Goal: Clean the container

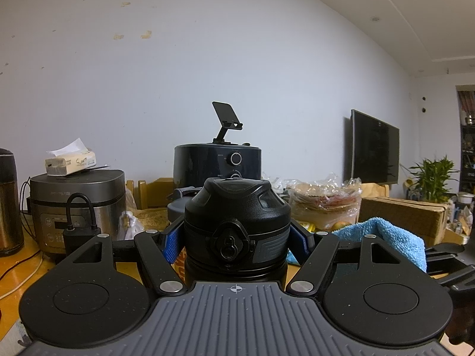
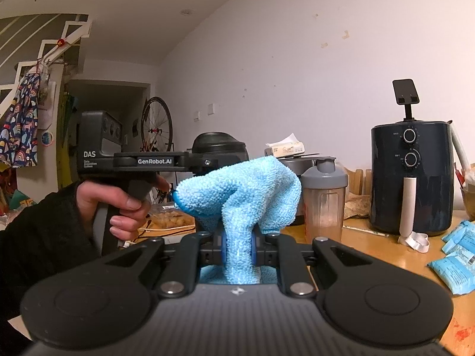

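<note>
Between the left gripper (image 1: 236, 238) fingers stands the clamped black plastic lidded bottle (image 1: 236, 225), upright; just right of it, the right gripper (image 2: 237, 247) fingers pinch a fluffy blue microfibre cloth (image 2: 240, 195).

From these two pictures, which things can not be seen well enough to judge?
- Left wrist view: the body of the black bottle is hidden below its lid by the left gripper; how dirty it is cannot be told.
- Right wrist view: the blue cloth, held in the right gripper, covers most of the bottle.
- Right wrist view: the contents of the shaker cup are unclear.
</note>
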{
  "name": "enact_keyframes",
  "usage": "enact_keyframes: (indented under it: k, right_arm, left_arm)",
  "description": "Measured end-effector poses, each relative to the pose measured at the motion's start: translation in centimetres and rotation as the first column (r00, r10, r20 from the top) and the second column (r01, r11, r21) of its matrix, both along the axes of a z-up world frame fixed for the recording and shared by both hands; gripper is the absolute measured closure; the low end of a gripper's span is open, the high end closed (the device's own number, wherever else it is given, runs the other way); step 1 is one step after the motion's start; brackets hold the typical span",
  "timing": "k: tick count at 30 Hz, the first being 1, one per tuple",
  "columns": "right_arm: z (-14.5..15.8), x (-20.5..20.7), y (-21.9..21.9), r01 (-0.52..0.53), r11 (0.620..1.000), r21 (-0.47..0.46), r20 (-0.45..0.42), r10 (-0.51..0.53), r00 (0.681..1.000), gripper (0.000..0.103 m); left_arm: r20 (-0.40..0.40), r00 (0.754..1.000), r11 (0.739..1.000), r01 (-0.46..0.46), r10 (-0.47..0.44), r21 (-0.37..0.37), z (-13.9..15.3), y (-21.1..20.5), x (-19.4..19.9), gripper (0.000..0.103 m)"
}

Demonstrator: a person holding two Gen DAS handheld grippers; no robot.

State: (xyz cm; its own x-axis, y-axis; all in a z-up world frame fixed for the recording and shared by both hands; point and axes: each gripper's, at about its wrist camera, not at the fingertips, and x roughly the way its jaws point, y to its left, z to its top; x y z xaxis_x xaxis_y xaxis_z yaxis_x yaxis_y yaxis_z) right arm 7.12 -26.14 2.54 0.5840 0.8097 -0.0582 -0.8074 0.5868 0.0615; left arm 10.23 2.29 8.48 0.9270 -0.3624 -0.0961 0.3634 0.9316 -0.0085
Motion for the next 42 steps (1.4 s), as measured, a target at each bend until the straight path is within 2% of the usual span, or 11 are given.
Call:
enact_keyframes:
  k: [6,10,11,12,29,42]
  right_arm:
    - [-0.1,-0.1,-0.1,0.009,1.0,-0.003,-0.005,-0.009,1.0,0.094]
    - [-0.2,-0.2,-0.3,0.014,1.0,-0.001,-0.003,-0.014,1.0,0.094]
    - [-0.2,-0.2,-0.3,0.015,1.0,-0.002,-0.004,-0.015,1.0,0.094]
    - [-0.2,-0.2,-0.3,0.017,1.0,-0.002,-0.005,-0.017,1.0,0.094]
    - [-0.4,0.1,-0.2,0.031,1.0,-0.004,-0.017,-0.031,0.999,0.094]
    - [-0.4,0.1,-0.3,0.044,0.999,-0.011,-0.025,-0.044,0.999,0.092]
  left_arm:
    - [-0.005,1.0,1.0,0.002,-0.002,-0.008,0.1,0.0,0.0,0.034]
    - [0.008,1.0,1.0,-0.013,0.013,-0.018,0.3,0.1,-0.1,0.03]
    - [0.011,1.0,1.0,-0.021,0.022,-0.019,0.4,0.1,-0.2,0.014]
    - [0.015,0.999,0.999,-0.029,0.03,-0.02,0.5,0.1,-0.3,0.006]
    - [0.036,0.987,0.988,-0.153,0.154,-0.025,0.9,-1.1,-1.0,0.006]
    - [0.029,0.955,0.955,-0.296,0.296,-0.025,0.6,-2.8,-1.1,0.005]
